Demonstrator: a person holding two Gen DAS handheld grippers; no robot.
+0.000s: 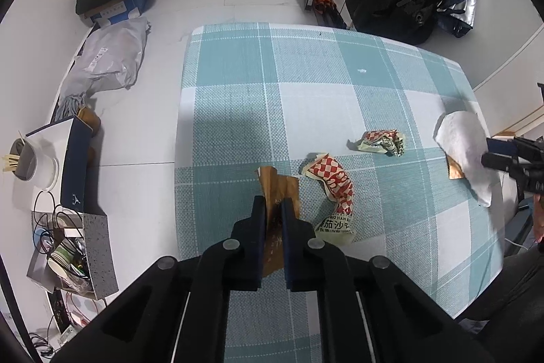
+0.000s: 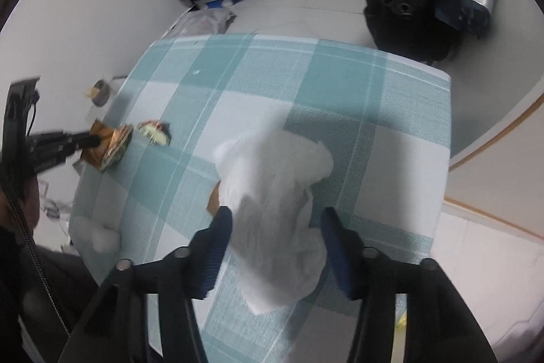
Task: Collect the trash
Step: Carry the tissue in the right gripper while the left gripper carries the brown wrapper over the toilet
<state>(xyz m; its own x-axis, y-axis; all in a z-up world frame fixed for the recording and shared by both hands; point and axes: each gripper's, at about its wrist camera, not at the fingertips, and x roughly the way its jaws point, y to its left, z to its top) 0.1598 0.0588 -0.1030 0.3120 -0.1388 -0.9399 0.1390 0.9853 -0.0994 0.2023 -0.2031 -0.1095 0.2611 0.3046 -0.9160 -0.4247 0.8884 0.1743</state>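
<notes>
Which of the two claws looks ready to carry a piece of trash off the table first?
The left. The left gripper is already shut on the brown wrapper, so it could probably lift now. The right gripper stands open around the white tissue and must close first.

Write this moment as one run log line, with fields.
left gripper: shut on brown wrapper | right gripper: open around white tissue | surface: checked tablecloth

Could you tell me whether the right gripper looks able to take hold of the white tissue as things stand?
Probably yes: the right gripper stands open with the white tissue already between its fingers, nothing lying over it on the checked tablecloth.
</notes>
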